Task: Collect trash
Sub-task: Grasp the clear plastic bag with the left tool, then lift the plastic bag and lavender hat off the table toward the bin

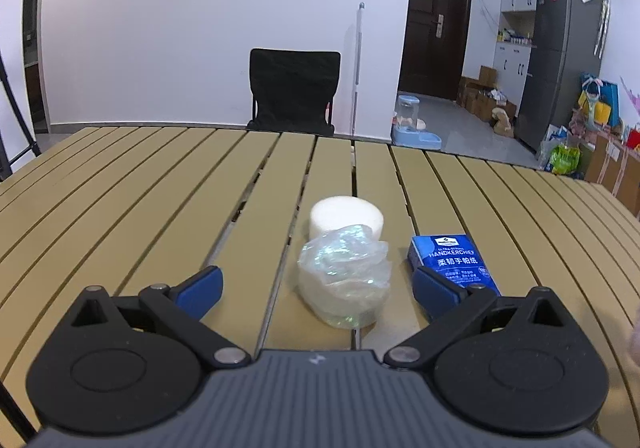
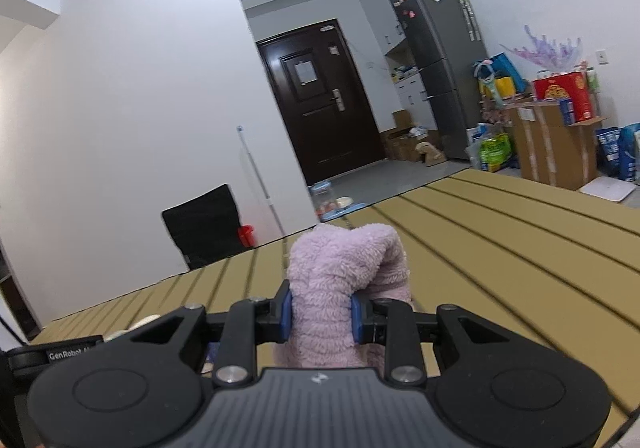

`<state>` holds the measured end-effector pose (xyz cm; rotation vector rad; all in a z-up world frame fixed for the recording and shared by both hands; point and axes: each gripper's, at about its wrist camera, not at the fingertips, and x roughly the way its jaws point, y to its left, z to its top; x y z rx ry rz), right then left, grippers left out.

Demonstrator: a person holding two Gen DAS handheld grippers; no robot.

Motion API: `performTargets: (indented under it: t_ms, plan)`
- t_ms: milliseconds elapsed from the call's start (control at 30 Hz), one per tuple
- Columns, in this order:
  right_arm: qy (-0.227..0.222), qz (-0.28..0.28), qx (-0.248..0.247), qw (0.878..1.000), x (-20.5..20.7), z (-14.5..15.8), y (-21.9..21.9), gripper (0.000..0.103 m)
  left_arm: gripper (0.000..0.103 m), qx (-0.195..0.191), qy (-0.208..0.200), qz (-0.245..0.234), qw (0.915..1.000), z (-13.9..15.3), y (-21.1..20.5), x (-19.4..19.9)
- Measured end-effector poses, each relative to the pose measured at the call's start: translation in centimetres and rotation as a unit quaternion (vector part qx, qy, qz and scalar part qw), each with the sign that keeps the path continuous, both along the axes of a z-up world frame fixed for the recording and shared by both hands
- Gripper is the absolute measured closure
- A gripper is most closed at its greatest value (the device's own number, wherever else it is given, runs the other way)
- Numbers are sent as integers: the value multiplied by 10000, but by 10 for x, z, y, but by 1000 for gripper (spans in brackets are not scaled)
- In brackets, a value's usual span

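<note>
Table [image 1: 140,184]: slatted, tan, with gaps between the slats; all task items are borne on it. Chair [image 1: 295,88]: black, set at the far edge. Left gripper [image 1: 318,290]: fingers spread wide, nothing held, lined up low on the wrap with one blue pad on either side of it. Right gripper [image 2: 320,314]: pads pressed onto the cloth [image 2: 340,288], a pink fleecy bundle, gripped low down and carried clear of the table. Wrap [image 1: 345,274]: crumpled clear plastic film, judged to be the trash in hand, lying mid-table between the left fingers and touching or just in front of the foam. Foam [image 1: 346,214]: a white round block behind the wrap. Tissue pack [image 1: 450,262]: blue, labelled handkerchief, just beside the right-hand pad [image 1: 438,290] and partly covered by it. Handling note: the film is judged light and springy, so the pads are best closed low and squarely on its bulk, and the pack kept out of the pinch. Containers: no bin or bag is seen on the table; whether the film encloses anything cannot be told.
</note>
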<state>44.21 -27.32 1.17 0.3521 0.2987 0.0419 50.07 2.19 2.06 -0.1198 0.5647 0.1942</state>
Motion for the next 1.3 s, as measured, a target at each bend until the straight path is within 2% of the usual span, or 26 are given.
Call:
performTargets:
  t_ms: [133,233,300,333,400,533,833,1300]
  plan:
    - [72,-128,-52,9999,0,-2,-14,77,1,-151,148,-73,9997,-6,-2,16]
    - [80,-178,-104,9998,-3,-2,-22,77,11,-355,204,-127,9991,-12,-1,25]
    - [68,-198,-151,9997,-5,-2,-22,77,27,-476,252,-133,9985,-14,2,30]
    - [61,-203,-172,9996,-6,-2,-23,76,31,-528,273,-145,9981,-15,3,31]
    - [57,-210,-192,9996,-8,-3,-23,76,51,-607,311,-145,9976,-18,5,33]
    - [51,-183,-214,9996,-11,-2,-24,77,63,-793,266,-133,9964,-19,11,32]
    - [-25,-12,-233,9997,-18,0,-17,77,66,-904,110,-48,9958,-11,15,18]
    - [-259,327,-243,9988,-47,9,0,77,67,-800,-436,-362,9952,17,18,-39]
